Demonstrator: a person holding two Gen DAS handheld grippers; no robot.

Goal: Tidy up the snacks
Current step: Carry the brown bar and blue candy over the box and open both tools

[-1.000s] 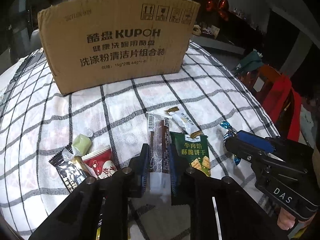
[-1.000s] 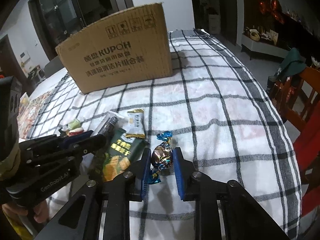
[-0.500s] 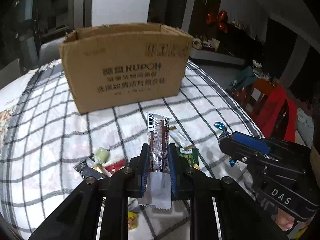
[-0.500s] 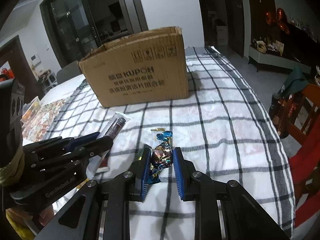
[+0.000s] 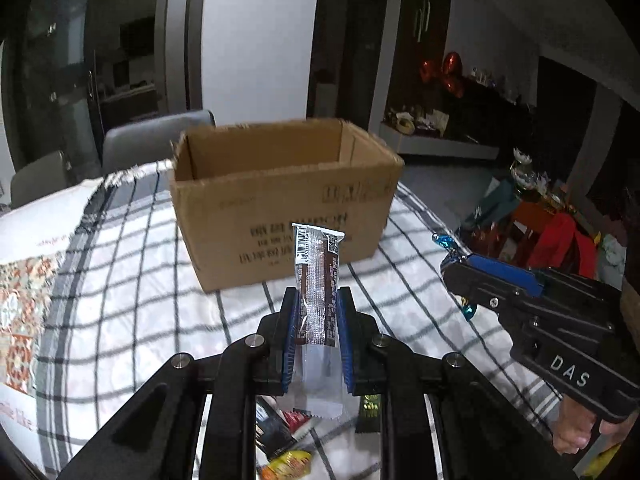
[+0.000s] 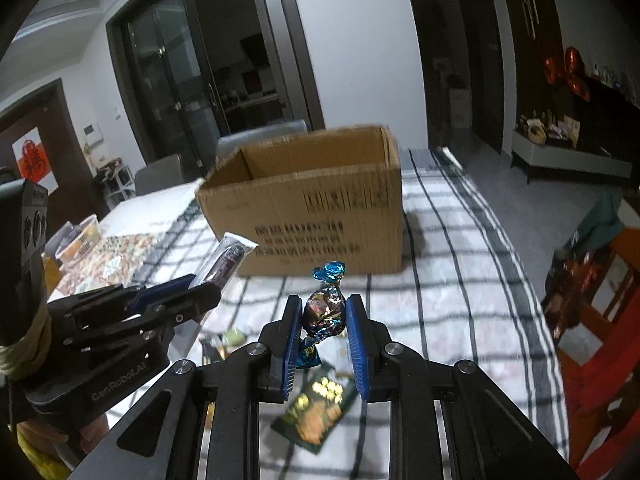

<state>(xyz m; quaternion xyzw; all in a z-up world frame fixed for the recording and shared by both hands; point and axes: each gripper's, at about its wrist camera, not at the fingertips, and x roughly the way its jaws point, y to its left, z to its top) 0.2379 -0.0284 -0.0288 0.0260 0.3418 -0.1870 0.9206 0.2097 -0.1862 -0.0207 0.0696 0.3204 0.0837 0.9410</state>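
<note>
Above the checked tablecloth (image 5: 120,280), both grippers hover short of the open cardboard box (image 5: 280,184), which stands ahead of them. This looks like the carrying step; the next move likely calls for lifting over the near wall and releasing inside. The left gripper (image 5: 317,316) is narrowed onto 1 long brown snack bar (image 5: 316,280), pointing upward. The right gripper (image 6: 323,316) pinches 1 foil-wrapped candy (image 6: 324,310). Other snacks, including a green biscuit packet (image 6: 316,412), lie below the fingers.

Dim room, glass doors (image 6: 188,92), grey chairs (image 5: 156,136)
</note>
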